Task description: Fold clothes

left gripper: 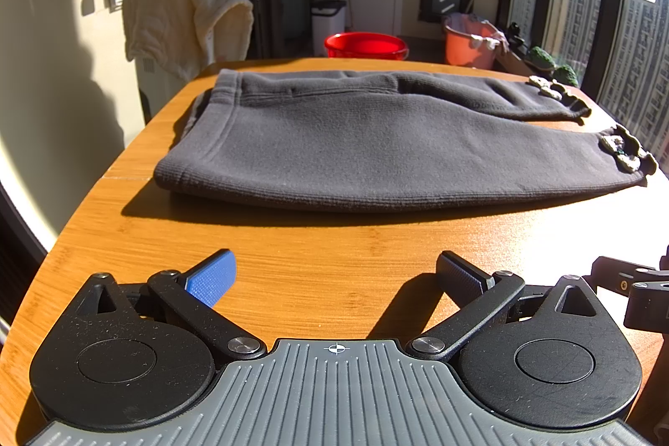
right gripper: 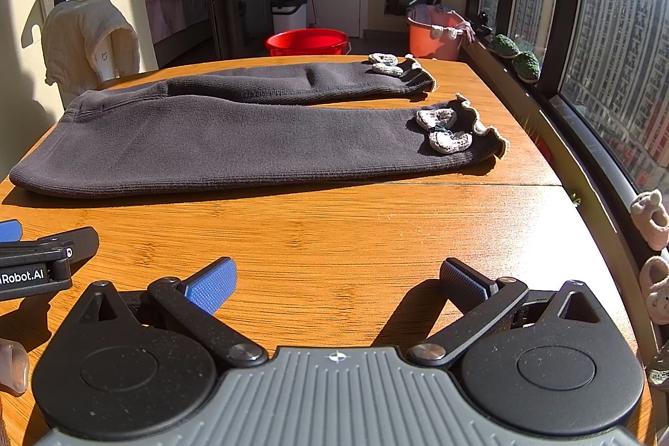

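1. The dark grey knit trousers (left gripper: 376,145) (right gripper: 234,141) lie flat on the wooden desk (left gripper: 334,249) (right gripper: 334,233), waistband toward the desk's left end, both legs running toward the window side.
2. The two legs lie side by side, slightly apart at the cuffs; the nearer leg is the one closer to both grippers.
3. Each cuff has a frilled edge and pale crocheted decorations: the near cuff's decorations (right gripper: 443,130) (left gripper: 619,149) sit on top of the fabric, and the far cuff's decorations (right gripper: 384,63) (left gripper: 547,88) likewise.
4. The left gripper (left gripper: 334,276) rests low over bare desk just in front of the trousers, not touching them. Its jaws are spread wide, released, with nothing between them.
5. The right gripper (right gripper: 336,281) sits beside it over the same bare strip of desk in front of the trousers, jaws likewise spread wide and empty. The left gripper's body shows at the left edge of the right wrist view.
6. Beyond the trousers, off the desk's far side, a red basin (left gripper: 366,44) (right gripper: 307,42) stands on the floor, with an orange bucket (left gripper: 470,47) (right gripper: 432,36) to its right.
7. Behind the waistband end of the trousers, a cream towel (left gripper: 184,15) (right gripper: 85,38) hangs draped over a white appliance.
8. Past the cuff end of the trousers runs a large window (right gripper: 606,70), with two small green plants (right gripper: 516,55) on its sill.
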